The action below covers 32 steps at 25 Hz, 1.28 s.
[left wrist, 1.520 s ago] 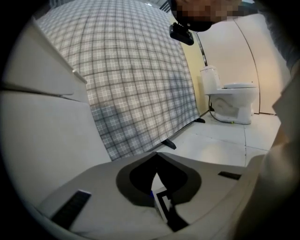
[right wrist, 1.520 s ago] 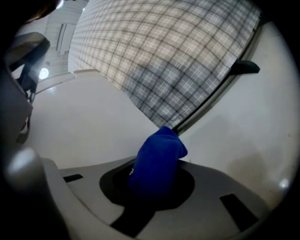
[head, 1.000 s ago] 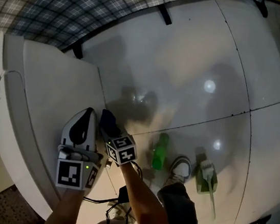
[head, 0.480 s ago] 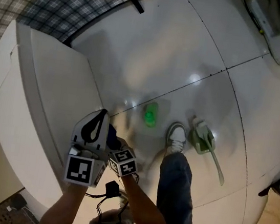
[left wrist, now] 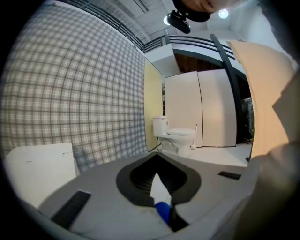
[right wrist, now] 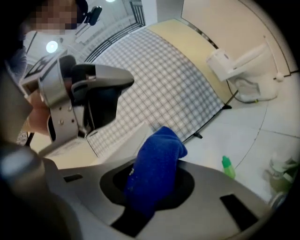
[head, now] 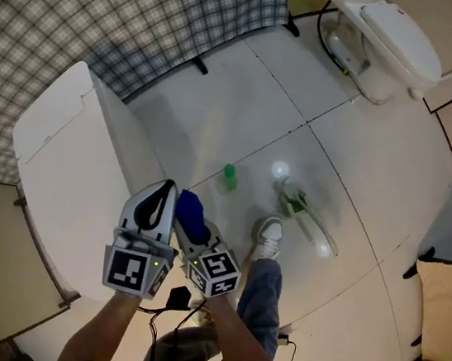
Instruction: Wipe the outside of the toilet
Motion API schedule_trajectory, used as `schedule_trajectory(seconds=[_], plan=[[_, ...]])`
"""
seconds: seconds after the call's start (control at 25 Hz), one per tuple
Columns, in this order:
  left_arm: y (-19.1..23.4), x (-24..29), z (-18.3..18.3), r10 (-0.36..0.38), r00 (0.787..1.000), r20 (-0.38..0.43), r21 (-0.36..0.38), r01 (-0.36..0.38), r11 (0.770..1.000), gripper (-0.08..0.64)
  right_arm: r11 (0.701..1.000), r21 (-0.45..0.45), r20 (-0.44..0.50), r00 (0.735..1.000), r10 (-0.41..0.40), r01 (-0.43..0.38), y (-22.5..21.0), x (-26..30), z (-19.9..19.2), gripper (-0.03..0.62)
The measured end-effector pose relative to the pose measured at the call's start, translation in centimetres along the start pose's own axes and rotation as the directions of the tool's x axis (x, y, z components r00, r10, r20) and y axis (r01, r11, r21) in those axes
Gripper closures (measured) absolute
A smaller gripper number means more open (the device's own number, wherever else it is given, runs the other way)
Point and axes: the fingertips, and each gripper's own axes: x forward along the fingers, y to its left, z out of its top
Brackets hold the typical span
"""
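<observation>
The white toilet [head: 388, 40] stands far off at the top right of the head view, small in the left gripper view [left wrist: 176, 137] and at the upper right of the right gripper view [right wrist: 239, 65]. Both grippers are held close together at the lower left, well away from it. My right gripper [head: 193, 217] is shut on a blue cloth [right wrist: 157, 164], which sticks up out of its jaws [head: 190, 209]. My left gripper [head: 161, 187] is beside it, its fingers meeting at the tips with only a thin wedge between them [left wrist: 158, 180].
A white cabinet [head: 71, 154] stands just left of the grippers, with a plaid curtain [head: 108, 9] behind it. On the tiled floor lie a green bottle [head: 229, 176] and a green-and-white brush [head: 299, 209]. The person's shoe [head: 267, 235] is near them.
The head view has swung up and back, bringing the toilet into sight at the top right. Both grippers stay together at the lower left, the cloth still held.
</observation>
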Motion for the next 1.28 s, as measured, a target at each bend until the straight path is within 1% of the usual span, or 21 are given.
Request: schedule_trajectory(seconds=[0.12, 0.24, 0.36, 0.48, 0.6, 0.72, 0.76, 0.84, 0.92, 1.0, 1.04, 1.16, 1.28], plan=[[-0.8, -3.2, 1.5, -0.014, 1.000, -0.003, -0.012, 0.014, 1.000, 0.552, 0.999, -0.029, 0.069, 0.997, -0.023, 0.025, 2.9, -3.0, 3.9, 0.523], [-2.0, -5.8, 2.6, -0.018, 1.000, -0.013, -0.011, 0.018, 1.000, 0.552, 0.998, -0.060, 0.100, 0.995, -0.027, 0.033, 5.7, -6.3, 6.8, 0.523], [-3.7, -8.7, 3.0, -0.021, 0.999, -0.025, -0.004, 0.021, 1.000, 0.552, 0.996, -0.081, 0.120, 0.992, -0.032, 0.042, 7.8, -9.6, 7.9, 0.523], [-3.8, -11.1, 2.7, 0.010, 1.000, -0.029, 0.014, -0.009, 1.000, 0.552, 0.994, -0.110, 0.136, 0.991, 0.002, 0.013, 9.5, -11.0, 8.0, 0.523], [-3.4, -13.7, 0.9, 0.038, 0.999, -0.039, 0.047, -0.036, 0.998, 0.552, 0.997, -0.081, 0.133, 0.991, 0.015, -0.005, 10.7, -11.8, 5.9, 0.523], [-3.7, -16.2, -1.5, 0.021, 0.998, -0.067, 0.025, -0.019, 1.000, 0.552, 0.997, -0.067, 0.126, 0.992, -0.019, 0.027, 10.9, -12.2, 2.3, 0.523], [-3.8, -17.1, -2.4, 0.001, 0.997, -0.077, 0.028, 0.001, 1.000, 0.552, 0.997, -0.063, 0.121, 0.992, -0.032, 0.040, 11.3, -12.2, 0.9, 0.523], [-3.9, -18.9, -4.0, -0.072, 0.993, -0.091, 0.059, 0.078, 0.995, 0.552, 0.996, -0.047, 0.124, 0.990, -0.067, 0.074, 12.3, -11.6, -2.2, 0.523], [-4.1, -20.0, -4.5, -0.164, 0.984, -0.065, 0.099, 0.170, 0.981, 0.552, 0.992, -0.034, 0.155, 0.981, -0.115, 0.121, 12.9, -10.8, -4.5, 0.523], [-4.1, -21.6, -4.4, -0.243, 0.970, -0.017, 0.129, 0.243, 0.961, 0.552, 0.985, -0.028, 0.189, 0.968, -0.164, 0.173, 13.9, -10.1, -6.7, 0.523], [-3.8, -22.7, -4.6, -0.277, 0.961, -0.007, 0.148, 0.275, 0.950, 0.552, 0.981, -0.015, 0.204, 0.961, -0.188, 0.195, 14.7, -9.9, -8.0, 0.523], [-2.6, -25.8, -6.0, -0.344, 0.939, -0.014, 0.197, 0.340, 0.920, 0.552, 0.967, 0.057, 0.245, 0.936, -0.254, 0.248, 16.2, -9.0, -11.4, 0.523], [-1.9, -27.8, -7.9, -0.385, 0.922, -0.032, 0.201, 0.383, 0.902, 0.552, 0.944, 0.130, 0.267, 0.906, -0.328, 0.304, 16.3, -8.7, -14.0, 0.523]])
